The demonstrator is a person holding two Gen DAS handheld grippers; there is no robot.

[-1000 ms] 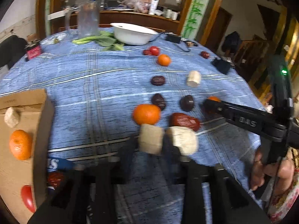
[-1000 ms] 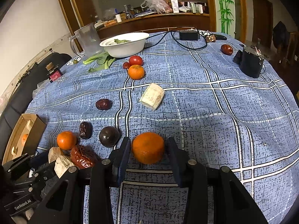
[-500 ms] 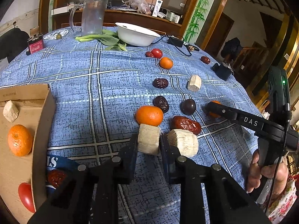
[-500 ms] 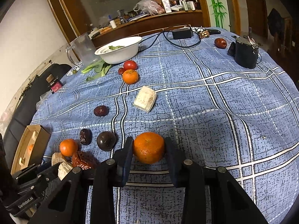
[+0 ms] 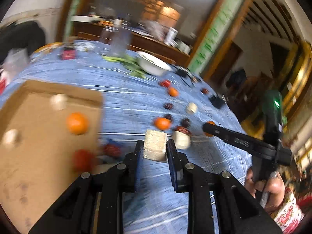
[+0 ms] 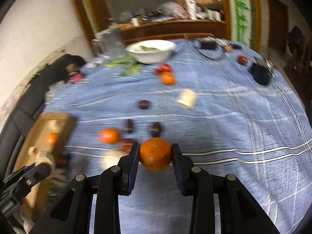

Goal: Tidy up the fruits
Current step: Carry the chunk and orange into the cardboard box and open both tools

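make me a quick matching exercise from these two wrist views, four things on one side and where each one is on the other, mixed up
Things:
1. pale cut block
2. held orange
3. white bowl
4. dark round fruit

Places:
A. on the blue tablecloth just past the right gripper's load
B. clamped in the jaws of the left gripper
C. far side of the table, beside green leaves
D. clamped in the jaws of the right gripper

Pairs: 1-B, 2-D, 3-C, 4-A
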